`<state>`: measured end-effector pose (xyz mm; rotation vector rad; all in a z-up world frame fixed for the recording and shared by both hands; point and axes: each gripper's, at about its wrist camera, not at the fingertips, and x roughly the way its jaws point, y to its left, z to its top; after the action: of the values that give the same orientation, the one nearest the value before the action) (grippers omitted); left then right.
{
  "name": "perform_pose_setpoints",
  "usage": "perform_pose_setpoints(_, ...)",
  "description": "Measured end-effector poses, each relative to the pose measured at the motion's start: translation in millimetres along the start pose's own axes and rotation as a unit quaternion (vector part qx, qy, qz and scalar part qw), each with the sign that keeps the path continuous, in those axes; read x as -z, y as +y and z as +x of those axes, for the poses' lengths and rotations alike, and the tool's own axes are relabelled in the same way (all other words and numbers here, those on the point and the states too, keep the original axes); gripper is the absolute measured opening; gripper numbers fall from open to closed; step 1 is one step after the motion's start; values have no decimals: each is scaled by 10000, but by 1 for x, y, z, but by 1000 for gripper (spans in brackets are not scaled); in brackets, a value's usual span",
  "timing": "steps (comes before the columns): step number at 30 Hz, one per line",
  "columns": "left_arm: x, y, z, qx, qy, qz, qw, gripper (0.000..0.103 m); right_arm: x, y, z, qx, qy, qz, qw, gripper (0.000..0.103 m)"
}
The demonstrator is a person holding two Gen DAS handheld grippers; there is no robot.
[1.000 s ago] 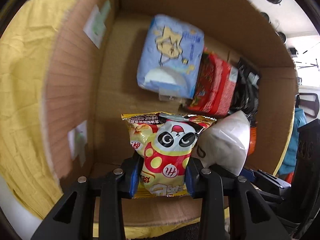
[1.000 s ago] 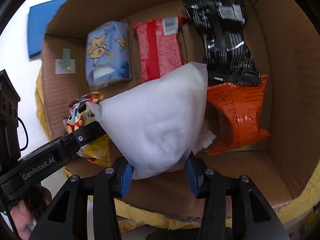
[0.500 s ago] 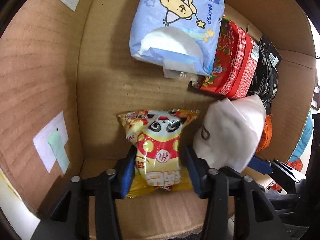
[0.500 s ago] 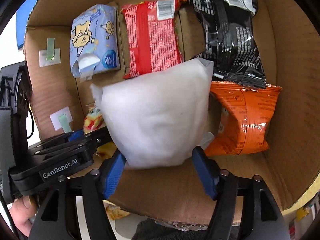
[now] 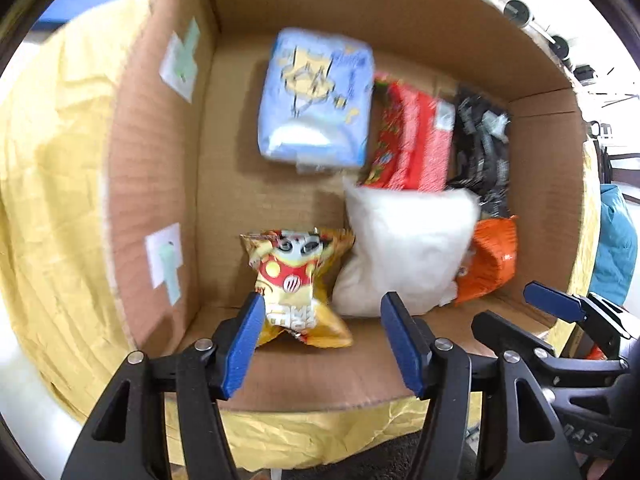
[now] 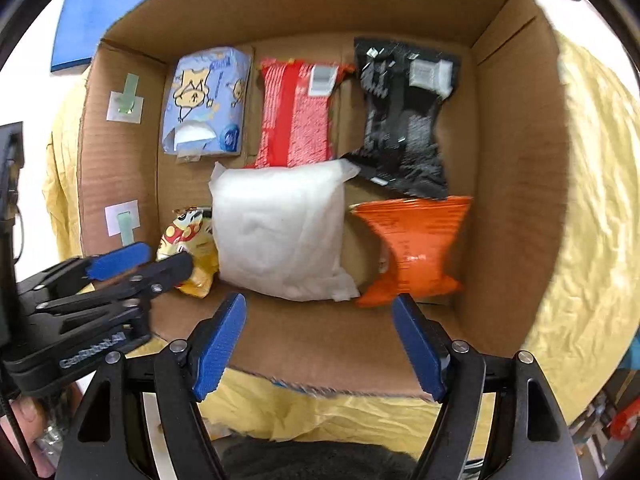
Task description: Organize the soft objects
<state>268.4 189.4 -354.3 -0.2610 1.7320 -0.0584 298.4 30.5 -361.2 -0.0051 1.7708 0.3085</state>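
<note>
The left gripper [image 5: 322, 328] is hanging with its jaws apart at the lower centre of its frame, gripping nothing; the yellow snack bag [image 5: 298, 280] is lying just ahead of it, with the left blue pad close by the bag's edge. The right gripper [image 6: 320, 340] is likewise standing wide apart and empty at the bottom of its frame, just short of the white pillow pack [image 6: 280, 232].

Both items are now resting on the floor of the cardboard box [image 6: 516, 160]. The pillow pack is sitting in the middle of the near row, touching the yellow snack bag to its left and lying beside the orange bag [image 6: 412, 248] to its right. Along the upper part of the frame, the blue tissue pack [image 6: 206, 102], the red packet [image 6: 298, 114] and the black bag [image 6: 404, 120] are forming the far row.

Judging by this, 6 soft items are sitting in the box in 2 rows of 3, so the packing is looking nearly or fully done; whether more items are waiting outside the box is not visible.

Compared with 0.5 s ago, both grippers are no longer clamping their loads: the jaws are spread, the bag and pillow pack are released, and both cameras are pulling back, showing more of the box and the yellow cloth [image 6: 592, 200] around it.
</note>
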Motion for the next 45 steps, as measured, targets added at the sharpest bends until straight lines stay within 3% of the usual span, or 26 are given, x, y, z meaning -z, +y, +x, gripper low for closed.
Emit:
perform_pose_setpoints(5,13,-18,-34,-185,-620,129,9978,66,18,-7,-22,213,-354,15,9991,78)
perform_pose_setpoints(7,19,-22,-49,-238,-859,158,9959,81,26,-11,-29,254,-466,39,9986,78)
perform_pose_setpoints(10,26,-16,-70,-320,-1136,200,9928,96,39,-23,-43,230,-608,113,9978,79)
perform_pose_setpoints(11,28,-14,-76,-345,-1211,208,9918,98,40,-24,-46,230,-656,137,9975,82)
perform_pose_setpoints(13,26,-24,-82,-375,-1349,215,9899,102,42,-25,-49,265,-792,204,9963,98)
perform_pose_setpoints(23,37,-3,-88,-407,-1596,220,9861,102,57,-30,-73,721,-1322,217,9884,103)
perform_pose_setpoints(32,55,-7,-108,-462,-1903,181,9805,102,74,-29,-92,708,-1515,198,9857,103)
perform_pose_setpoints(39,93,-21,-154,-223,-2345,270,9715,102,117,-34,-139,542,-1996,315,9779,103)
perform_pose_setpoints(45,144,-41,-207,-288,-2882,337,9565,102,177,-31,-196,353,-2523,298,9665,103)
